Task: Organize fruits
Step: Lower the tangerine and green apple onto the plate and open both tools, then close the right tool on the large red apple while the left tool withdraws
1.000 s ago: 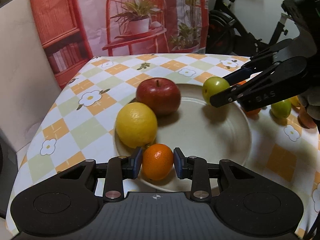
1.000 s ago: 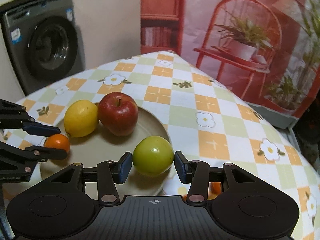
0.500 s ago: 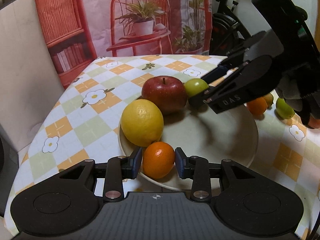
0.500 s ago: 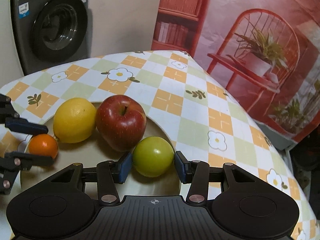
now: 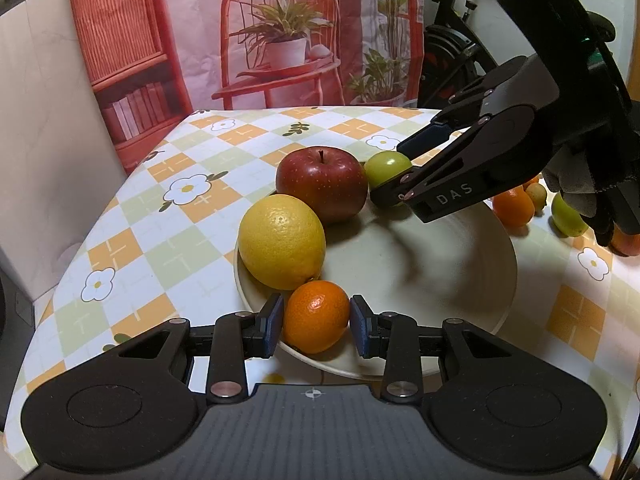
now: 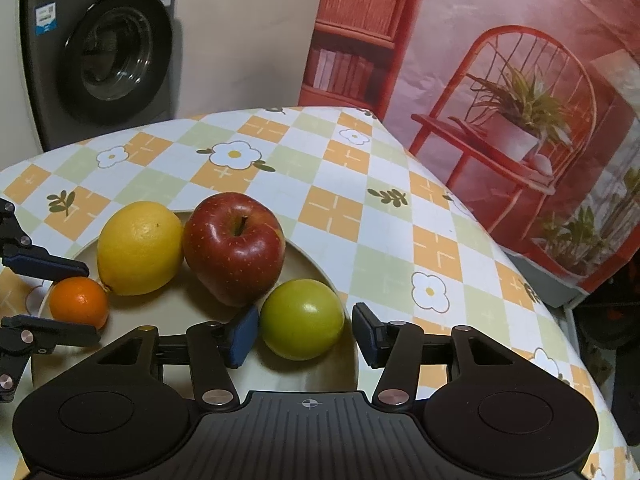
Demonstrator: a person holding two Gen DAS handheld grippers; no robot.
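Two grippers at one plate, four fruits on it, jaws loose around two of them.

My left gripper (image 5: 316, 322) has one small orange (image 5: 316, 316) between its narrow jaws, with a thin gap on each side, so I do not grip it. Just ahead of it, touching the orange, is one yellow lemon (image 5: 282, 241), then one red apple (image 5: 322, 182) behind that. My right gripper (image 6: 304, 330) has just been opening; one green fruit (image 6: 302, 319) sits between its jaws, the left pad almost at it, the right pad apart. All four rest on the single cream plate (image 5: 440, 280). To the right, past the plate, on the checked tablecloth (image 5: 168, 240), I see about four more small fruits (image 5: 514, 208), partly hidden.
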